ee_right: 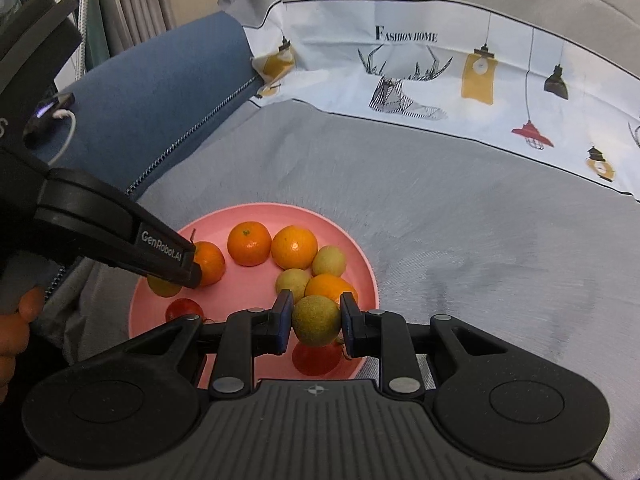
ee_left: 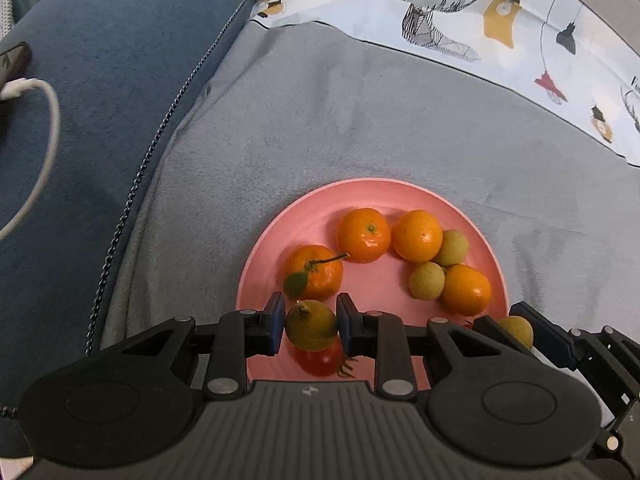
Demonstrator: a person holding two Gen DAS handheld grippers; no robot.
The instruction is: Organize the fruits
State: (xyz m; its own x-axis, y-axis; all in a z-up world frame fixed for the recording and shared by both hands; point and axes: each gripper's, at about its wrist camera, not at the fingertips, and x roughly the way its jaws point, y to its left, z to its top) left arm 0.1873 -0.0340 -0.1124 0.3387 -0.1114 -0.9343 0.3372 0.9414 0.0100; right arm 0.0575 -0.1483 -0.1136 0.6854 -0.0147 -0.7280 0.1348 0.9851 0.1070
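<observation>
A pink plate (ee_left: 360,200) (ee_right: 360,256) lies on grey fabric and holds several oranges (ee_left: 364,234) (ee_right: 249,243), yellow-green round fruits (ee_left: 427,281) (ee_right: 329,261) and red tomatoes (ee_left: 318,360) (ee_right: 316,358). My left gripper (ee_left: 310,326) is shut on a yellow-green fruit (ee_left: 310,325) above the plate's near left part, over a tomato. My right gripper (ee_right: 316,320) is shut on another yellow-green fruit (ee_right: 316,320) over the plate's near right part. In the left wrist view the right gripper (ee_left: 516,330) shows at the plate's right edge. In the right wrist view the left gripper (ee_right: 172,276) shows at left.
The plate rests on a grey sofa cushion (ee_left: 340,120). A blue cushion (ee_left: 100,100) with a zipper lies to the left, with a white cable (ee_left: 48,120) and a dark device on it. A printed white cloth (ee_right: 440,72) lies behind.
</observation>
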